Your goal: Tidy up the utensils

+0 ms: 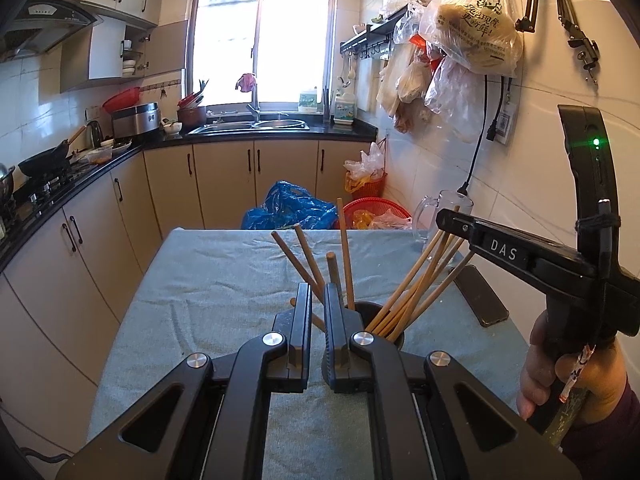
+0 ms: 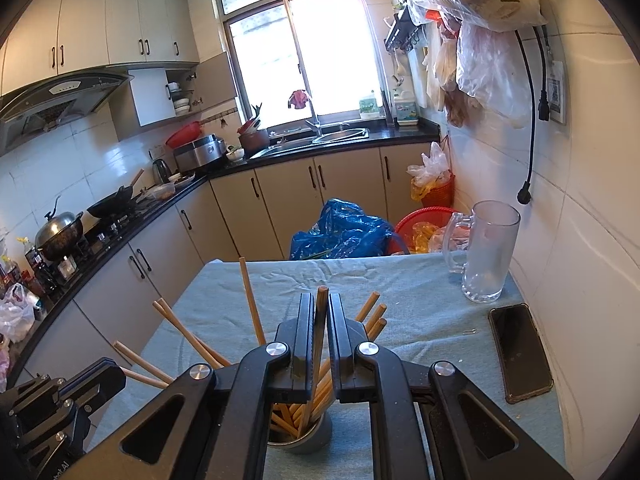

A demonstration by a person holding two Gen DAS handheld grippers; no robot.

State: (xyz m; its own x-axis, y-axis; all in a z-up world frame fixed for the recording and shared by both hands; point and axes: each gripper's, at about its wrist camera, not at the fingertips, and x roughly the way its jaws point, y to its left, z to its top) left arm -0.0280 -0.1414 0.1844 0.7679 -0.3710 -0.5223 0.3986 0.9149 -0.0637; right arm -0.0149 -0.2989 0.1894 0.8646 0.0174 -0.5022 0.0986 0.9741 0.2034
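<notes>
1. The left tongs are showing matte black fingers, black linkage arms and round silver pivot screws.
2. The right tongs are wearing the same black build, with ribbed inner pads.
3. White letters "DAS" are sitting on their side, beside a glowing green light.
4. The hand is emerging from a dark maroon sleeve.

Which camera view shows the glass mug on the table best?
The right wrist view: the glass mug stands whole and unblocked near the wall, beyond the phone. In the left wrist view, the mug is smaller, and the right gripper and chopsticks cover part of it.
</notes>
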